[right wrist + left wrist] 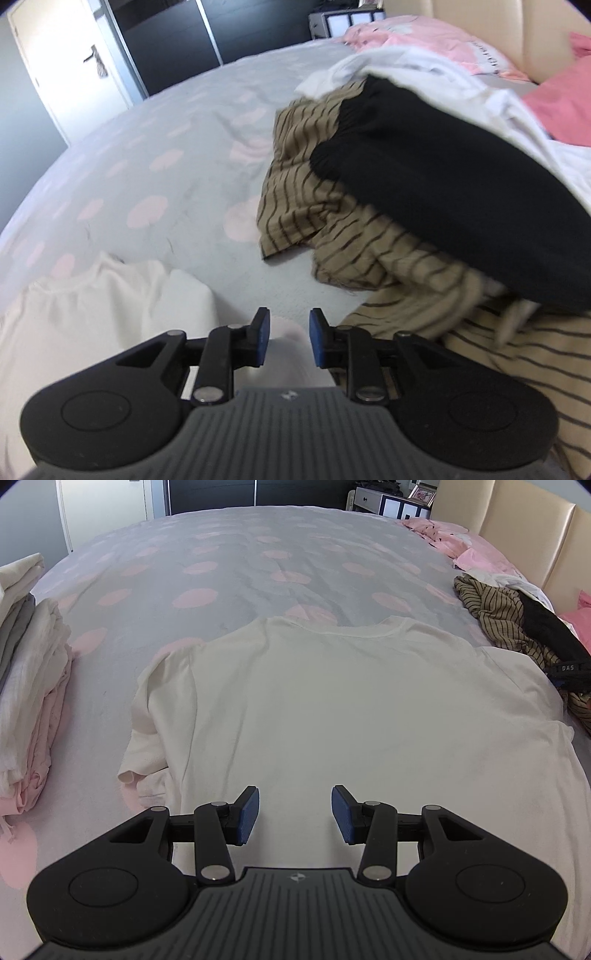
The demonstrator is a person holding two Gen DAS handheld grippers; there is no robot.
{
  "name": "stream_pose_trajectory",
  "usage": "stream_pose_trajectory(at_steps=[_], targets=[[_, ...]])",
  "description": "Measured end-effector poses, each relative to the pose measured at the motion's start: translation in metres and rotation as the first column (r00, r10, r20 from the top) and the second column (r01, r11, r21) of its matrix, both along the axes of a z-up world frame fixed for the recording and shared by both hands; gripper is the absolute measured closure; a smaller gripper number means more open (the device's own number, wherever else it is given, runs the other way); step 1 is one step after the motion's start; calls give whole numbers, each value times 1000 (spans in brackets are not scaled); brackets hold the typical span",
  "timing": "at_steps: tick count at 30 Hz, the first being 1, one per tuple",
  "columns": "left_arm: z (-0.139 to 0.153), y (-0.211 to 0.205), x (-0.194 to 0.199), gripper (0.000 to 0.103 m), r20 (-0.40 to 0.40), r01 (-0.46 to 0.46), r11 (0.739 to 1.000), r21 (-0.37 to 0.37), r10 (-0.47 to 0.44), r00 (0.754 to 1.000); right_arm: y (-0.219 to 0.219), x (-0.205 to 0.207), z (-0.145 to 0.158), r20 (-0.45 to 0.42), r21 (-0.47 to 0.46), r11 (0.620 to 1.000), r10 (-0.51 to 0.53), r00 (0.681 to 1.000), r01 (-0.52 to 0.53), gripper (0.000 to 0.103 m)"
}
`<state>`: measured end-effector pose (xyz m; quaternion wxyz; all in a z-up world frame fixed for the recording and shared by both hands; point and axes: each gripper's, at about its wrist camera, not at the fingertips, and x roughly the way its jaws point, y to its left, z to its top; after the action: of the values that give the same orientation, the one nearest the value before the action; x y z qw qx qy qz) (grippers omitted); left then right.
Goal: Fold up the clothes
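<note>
Left tool (295, 814) hung part-open, empty, over cream cotton T-shirt (332, 709) lying flat on grey pink-dotted bed (236, 554). Right tool (289, 341) narrowly open, empty, at shirt's edge beside striped tan garment (369, 240).

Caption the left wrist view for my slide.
Open left gripper hovers above a cream T-shirt spread on the polka-dot bedspread.
</note>
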<state>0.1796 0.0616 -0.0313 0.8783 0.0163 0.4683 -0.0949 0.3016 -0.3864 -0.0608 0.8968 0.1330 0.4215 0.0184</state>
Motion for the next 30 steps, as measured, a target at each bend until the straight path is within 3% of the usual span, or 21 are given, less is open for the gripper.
stream_pose_trajectory(at_steps=[2, 4, 5, 6, 9, 12, 17, 20, 24, 26, 28, 30], targets=[[0, 1, 2, 62, 1, -4, 1000, -1, 4, 1000, 5, 4, -8, -31, 36, 999, 36, 999, -35, 75], [-1, 1, 3, 62, -1, -6, 1000, -2, 6, 1000, 14, 2, -10, -33, -6, 997, 81, 996, -81, 71], [-2, 1, 4, 62, -4, -7, 1000, -3, 7, 1000, 19, 1, -9, -29, -43, 993, 104, 994, -105, 76], [-3, 0, 5, 61, -6, -6, 1000, -3, 6, 1000, 21, -1, -8, -24, -70, 991, 113, 993, -115, 95], [-5, -2, 7, 62, -11, 10, 1000, 2, -10, 1000, 14, -9, -3, 3, -99, 993, 69, 998, -69, 98], [-5, -3, 6, 61, -8, 24, 1000, 6, -24, 1000, -1, -18, 9, 50, -138, 989, -43, 998, 49, 98], [-4, -4, 4, 61, -5, 26, 1000, 10, -26, 1000, -30, -36, 22, 68, -105, 972, -203, 977, 210, 98], [-4, -6, 3, 61, -3, 24, 1000, 13, -24, 1000, -39, -44, 26, 76, -87, 964, -244, 967, 250, 89], [-6, -8, 3, 61, -8, 33, 999, 20, -33, 999, -46, -48, 27, 70, -49, 965, -252, 965, 256, 87], [-6, -8, 3, 61, -13, 36, 999, 25, -36, 999, -44, -47, 25, 74, -14, 971, -237, 969, 238, 78], [-7, -9, 3, 61, -16, 36, 999, 29, -36, 999, -39, -45, 24, 80, 13, 977, -214, 974, 213, 62], [-7, -9, 3, 61, -16, 37, 999, 31, -36, 999, -31, -43, 22, 81, 7, 984, -180, 980, 180, 62]])
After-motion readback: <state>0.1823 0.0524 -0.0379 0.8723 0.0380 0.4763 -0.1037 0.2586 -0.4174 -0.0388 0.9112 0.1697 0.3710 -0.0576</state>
